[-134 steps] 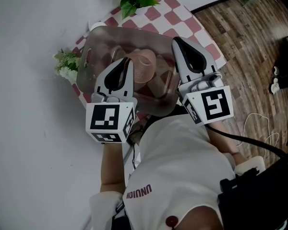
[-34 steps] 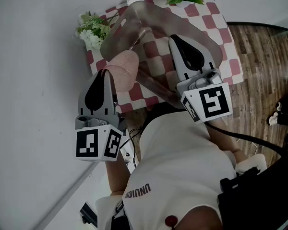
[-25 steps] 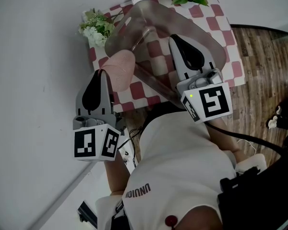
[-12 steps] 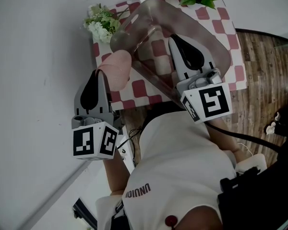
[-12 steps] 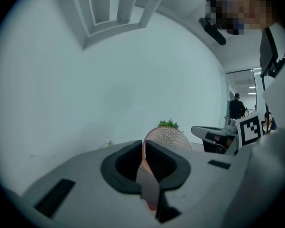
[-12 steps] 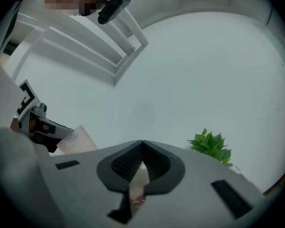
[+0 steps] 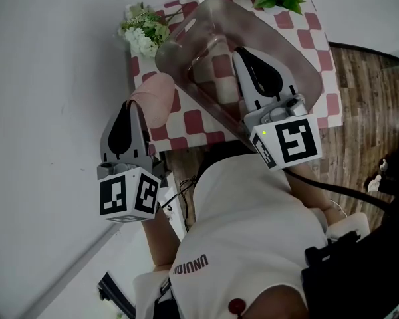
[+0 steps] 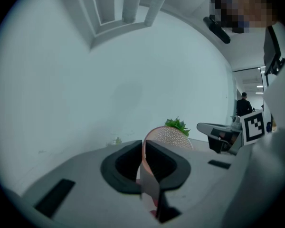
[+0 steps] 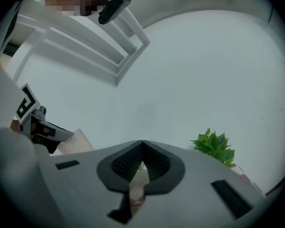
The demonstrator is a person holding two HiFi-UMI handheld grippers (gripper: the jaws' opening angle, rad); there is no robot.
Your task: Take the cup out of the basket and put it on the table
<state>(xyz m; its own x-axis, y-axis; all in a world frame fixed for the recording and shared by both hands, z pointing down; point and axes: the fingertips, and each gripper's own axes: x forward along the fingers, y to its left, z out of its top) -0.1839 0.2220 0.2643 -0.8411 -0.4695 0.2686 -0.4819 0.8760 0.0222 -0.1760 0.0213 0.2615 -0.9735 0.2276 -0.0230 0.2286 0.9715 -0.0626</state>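
Cup [image 7: 157, 100], rim pinched in left claw [image 7: 133, 105], now clear of the basket [image 7: 304, 72] and nearing the tabletop's [image 7: 194, 121] left edge (right claw [image 7: 242, 54] clamps basket wall).

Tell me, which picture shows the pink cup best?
The head view: most of the cup shows, held by the left gripper. The left gripper view shows only its rim and top; the right gripper view, just one edge.

Pink cup [image 7: 157, 100] in left gripper [image 7: 137, 104], beside basket [image 7: 302, 64]
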